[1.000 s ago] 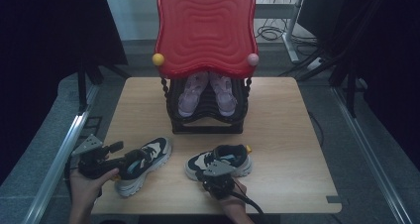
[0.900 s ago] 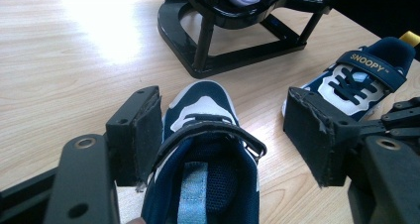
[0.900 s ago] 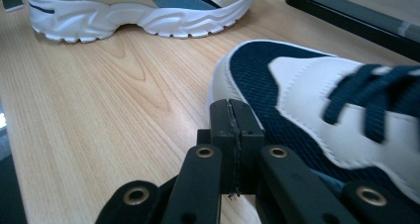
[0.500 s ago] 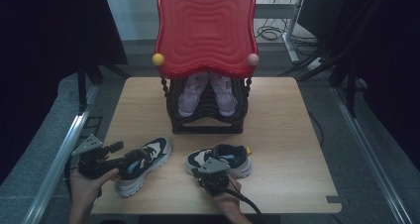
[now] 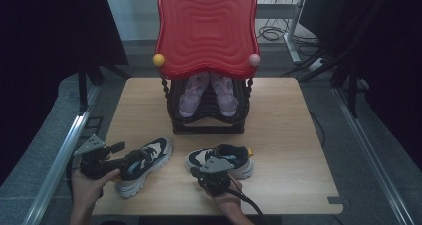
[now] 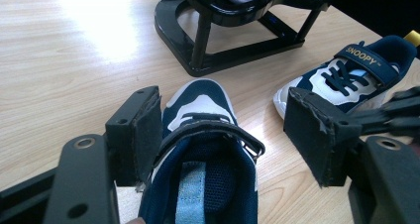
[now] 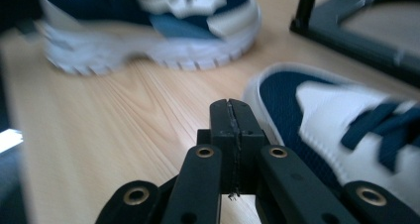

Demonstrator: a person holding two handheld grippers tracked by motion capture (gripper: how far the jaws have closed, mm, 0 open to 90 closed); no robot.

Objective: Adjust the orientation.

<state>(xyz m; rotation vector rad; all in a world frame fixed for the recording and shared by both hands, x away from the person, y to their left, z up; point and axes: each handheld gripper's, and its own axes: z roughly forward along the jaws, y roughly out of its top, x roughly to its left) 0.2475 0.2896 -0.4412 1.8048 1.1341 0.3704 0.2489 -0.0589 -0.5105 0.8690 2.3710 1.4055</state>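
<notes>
Two navy-and-white sneakers lie on the wooden table. In the high view the left one points away to the right. My left gripper is open at its heel. In the left gripper view the pads stand on either side of the shoe's collar, and the left pad is against the strap. The other sneaker lies sideways, toe to the left. My right gripper is shut on nothing. It is low over the table beside that toe.
A black shoe rack with a red wavy top stands at the table's middle back. It holds a pair of lilac shoes. Its base lies just beyond both sneakers. A metal rail runs along the table's left side.
My right gripper has moved a little forward and left, closer to the right sneaker's toe. The left gripper and both sneakers have stayed in place.
</notes>
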